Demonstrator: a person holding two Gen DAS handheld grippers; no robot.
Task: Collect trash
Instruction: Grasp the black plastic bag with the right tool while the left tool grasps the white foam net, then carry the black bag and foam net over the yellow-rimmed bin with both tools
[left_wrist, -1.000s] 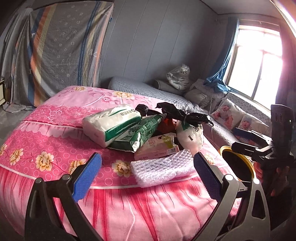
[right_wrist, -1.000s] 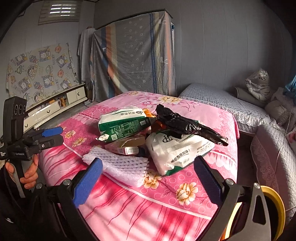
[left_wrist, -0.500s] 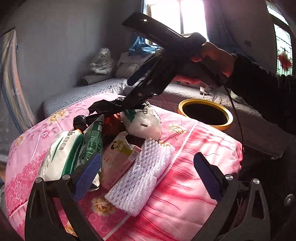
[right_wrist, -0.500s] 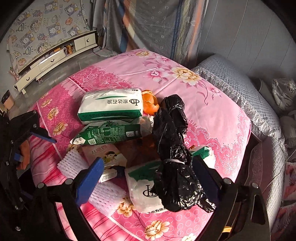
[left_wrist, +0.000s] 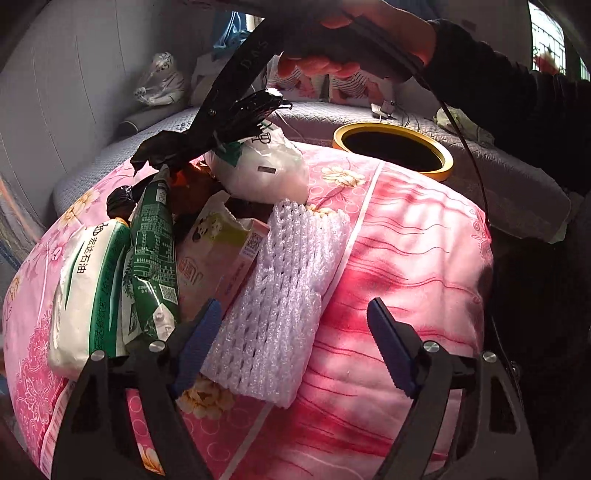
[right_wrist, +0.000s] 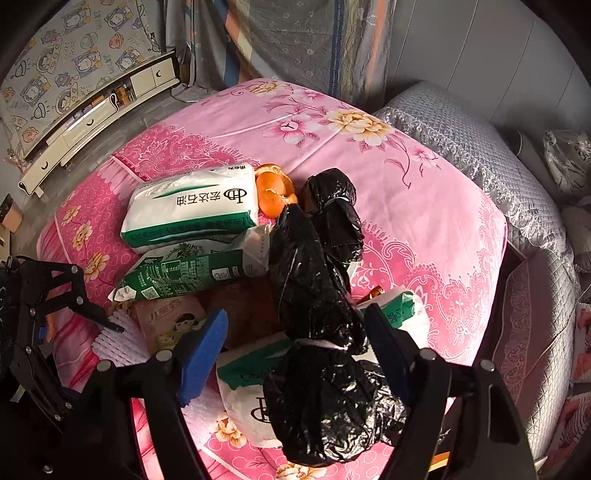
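Note:
A heap of trash lies on a pink flowered bed. My left gripper (left_wrist: 295, 347) is open, low over a white foam net sleeve (left_wrist: 280, 295), with its left pad at the sleeve's edge. Beside the sleeve lie a pink carton (left_wrist: 218, 254), a green carton (left_wrist: 153, 254) and a white-green tissue pack (left_wrist: 88, 291). My right gripper (right_wrist: 295, 354) is open and straddles a long black plastic bag (right_wrist: 314, 295) lying over a white pack (right_wrist: 247, 398). Orange peel (right_wrist: 273, 192) lies behind.
A yellow-rimmed bin (left_wrist: 391, 151) stands beside the bed, past the heap. A grey quilted bench (right_wrist: 472, 147) runs along the far side with pillows. A low white cabinet (right_wrist: 92, 114) stands by the wall.
Both grippers have come down close over the heap. The right one now straddles the black bag; the left one has dropped to the foam sleeve.

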